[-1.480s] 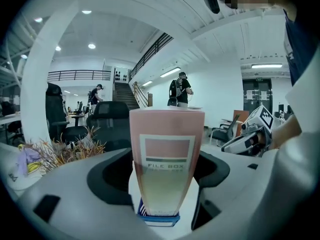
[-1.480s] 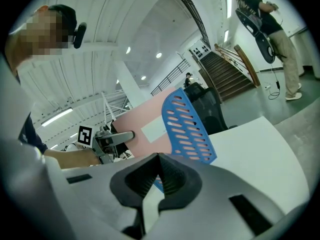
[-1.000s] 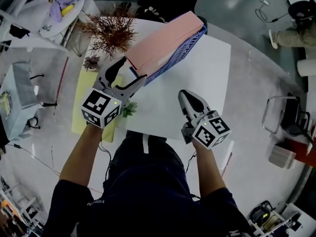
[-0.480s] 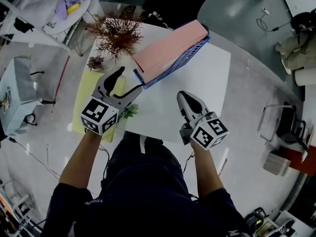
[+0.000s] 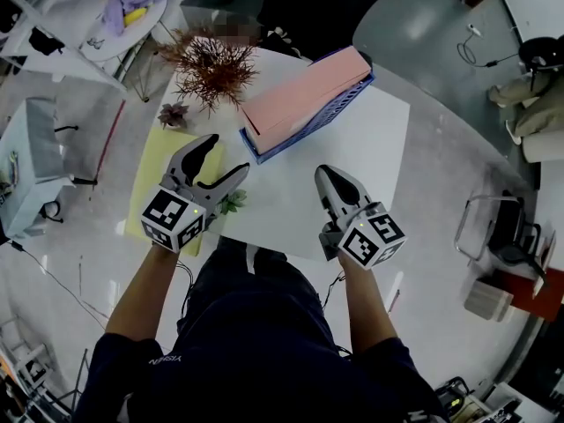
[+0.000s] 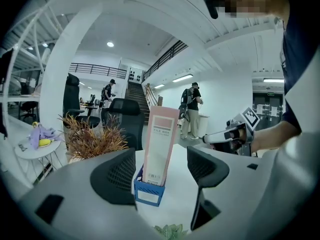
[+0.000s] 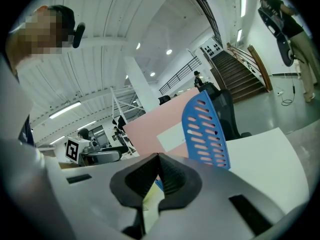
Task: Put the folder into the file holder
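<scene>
On white table (image 5: 357, 179), folder (image 5: 300, 102) in file holder (image 6: 148, 194), grey floor (image 5: 445, 161) around

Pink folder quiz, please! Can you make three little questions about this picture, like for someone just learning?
1. True or false: the pink folder stands inside the blue file holder.
2. Pick one. The left gripper has its jaws: A) apart with nothing between them, B) shut on the folder, C) shut on the holder.
3. Fill the gap: the right gripper has its jaws ____ (apart or together).

Key: 1 true. 2 A. 3 together.
</scene>
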`<act>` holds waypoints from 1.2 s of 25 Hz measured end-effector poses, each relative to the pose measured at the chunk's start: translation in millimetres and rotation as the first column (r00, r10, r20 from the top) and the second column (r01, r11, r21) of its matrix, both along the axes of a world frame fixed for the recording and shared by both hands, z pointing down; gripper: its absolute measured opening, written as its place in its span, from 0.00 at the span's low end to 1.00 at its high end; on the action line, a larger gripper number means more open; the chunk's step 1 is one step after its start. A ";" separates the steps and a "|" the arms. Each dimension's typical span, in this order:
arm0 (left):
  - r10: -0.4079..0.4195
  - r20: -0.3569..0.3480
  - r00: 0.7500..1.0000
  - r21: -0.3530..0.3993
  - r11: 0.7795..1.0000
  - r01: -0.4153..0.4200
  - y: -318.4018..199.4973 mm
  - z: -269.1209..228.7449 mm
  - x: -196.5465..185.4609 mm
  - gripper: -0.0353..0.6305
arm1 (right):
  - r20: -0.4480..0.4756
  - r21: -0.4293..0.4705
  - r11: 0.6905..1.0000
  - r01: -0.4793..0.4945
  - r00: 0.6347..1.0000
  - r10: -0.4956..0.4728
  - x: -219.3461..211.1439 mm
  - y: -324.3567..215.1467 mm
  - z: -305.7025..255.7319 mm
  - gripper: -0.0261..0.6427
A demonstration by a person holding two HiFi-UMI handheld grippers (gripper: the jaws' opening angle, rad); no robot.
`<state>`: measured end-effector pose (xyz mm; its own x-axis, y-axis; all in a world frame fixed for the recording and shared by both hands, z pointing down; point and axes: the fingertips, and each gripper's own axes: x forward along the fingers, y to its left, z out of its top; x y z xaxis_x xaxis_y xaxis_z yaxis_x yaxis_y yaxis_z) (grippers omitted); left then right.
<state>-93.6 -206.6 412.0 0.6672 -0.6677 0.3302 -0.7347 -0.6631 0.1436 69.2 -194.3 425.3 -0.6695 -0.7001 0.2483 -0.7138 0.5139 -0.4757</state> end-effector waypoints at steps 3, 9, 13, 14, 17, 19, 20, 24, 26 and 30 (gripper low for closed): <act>-0.005 -0.001 1.000 0.005 1.000 0.005 2.4 -1.9 -0.6 0.53 | 0.000 0.001 1.000 0.003 1.000 -0.003 -0.5 -0.3 -1.0 0.05; -0.014 -0.007 1.000 0.025 1.000 0.014 8.0 -6.3 0.2 0.46 | 0.003 0.009 1.000 0.007 1.000 -0.007 -2.3 1.5 -3.8 0.05; -0.024 -0.009 1.000 0.040 0.999 0.024 10.1 -12.2 -0.4 0.41 | 0.004 0.011 1.000 0.008 1.000 -0.008 -2.4 4.2 -5.1 0.05; -0.026 -0.010 1.000 0.042 0.999 0.026 10.1 -13.4 -0.8 0.40 | 0.004 0.011 1.000 0.008 1.000 -0.008 -2.5 4.6 -5.3 0.05; -0.027 -0.010 1.000 0.048 0.998 0.027 11.5 -16.9 -0.1 0.36 | 0.005 0.014 1.000 0.007 1.000 -0.007 -2.6 6.6 -6.3 0.05; -0.029 -0.010 1.000 0.054 0.998 0.029 13.1 -18.8 0.5 0.33 | 0.006 0.017 1.000 0.009 1.000 -0.009 -2.9 8.5 -7.1 0.05; -0.030 -0.011 0.999 0.056 0.998 0.031 13.9 -19.7 0.6 0.31 | 0.006 0.018 1.000 0.009 1.000 -0.010 -3.2 9.6 -7.7 0.05; -0.031 -0.014 0.999 0.060 0.998 0.032 16.4 -22.7 1.5 0.27 | 0.007 0.026 1.000 0.011 1.000 -0.011 -3.7 13.0 -10.9 0.05; -0.032 -0.014 0.999 0.065 0.997 0.033 17.2 -24.7 2.3 0.25 | 0.007 0.031 0.999 0.011 1.000 -0.011 -3.4 14.1 -12.8 0.05; -0.039 -0.012 0.999 0.074 0.996 0.040 19.0 -29.4 4.1 0.21 | 0.011 0.043 0.999 0.013 1.000 -0.013 -2.7 16.6 -18.0 0.05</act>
